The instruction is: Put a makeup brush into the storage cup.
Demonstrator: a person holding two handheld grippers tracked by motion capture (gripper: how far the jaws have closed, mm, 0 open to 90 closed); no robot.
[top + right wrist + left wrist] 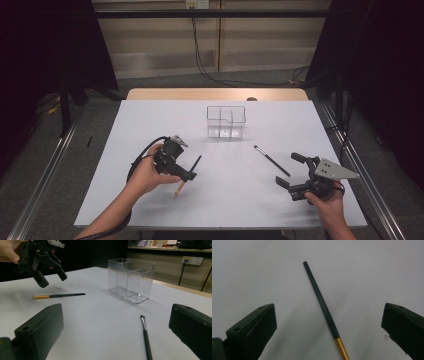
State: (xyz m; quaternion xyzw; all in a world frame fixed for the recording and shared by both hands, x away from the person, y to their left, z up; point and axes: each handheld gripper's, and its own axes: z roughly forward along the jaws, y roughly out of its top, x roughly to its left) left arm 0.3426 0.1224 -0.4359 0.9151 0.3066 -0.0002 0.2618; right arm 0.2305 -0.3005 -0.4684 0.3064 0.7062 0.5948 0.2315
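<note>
A brush with a dark handle and gold ferrule lies flat on the white table. My left gripper hovers just above it, open, jaws pointing down. In the left gripper view the handle runs between the two spread jaws, touching neither. A second, slim black brush with an angled tip lies right of centre. My right gripper stands open beside it near the table's right front, holding nothing. In the right gripper view this brush lies between the jaws, and the left gripper hangs over the gold-ferruled brush.
A clear plastic organiser with compartments stands upright at the middle back of the table, seen also as the clear box in the right gripper view. Dark curtains and metal frame posts flank the table. A wall socket sits behind.
</note>
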